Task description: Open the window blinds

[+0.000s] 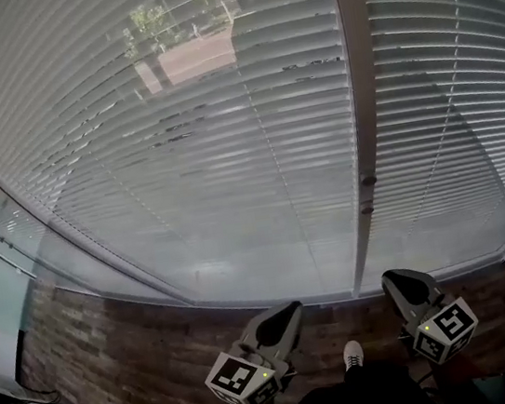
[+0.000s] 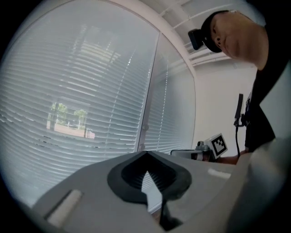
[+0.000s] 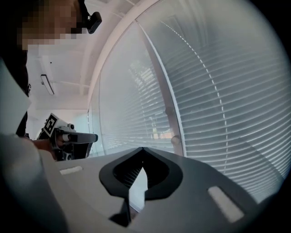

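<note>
The left gripper (image 1: 286,314) is pointing at the white slatted window blinds (image 1: 231,181) with its jaws closed tip to tip, gripping nothing. The right gripper (image 1: 398,280) is sitting the same way, pinched together and empty. Both are hovering low, clear of the blinds, which are hanging down over the glass above a brown brick wall (image 1: 142,345).

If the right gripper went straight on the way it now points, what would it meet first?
Most likely the lowered window blinds, close beside the vertical window post; nothing shows in between, though depth is uncertain.
</note>
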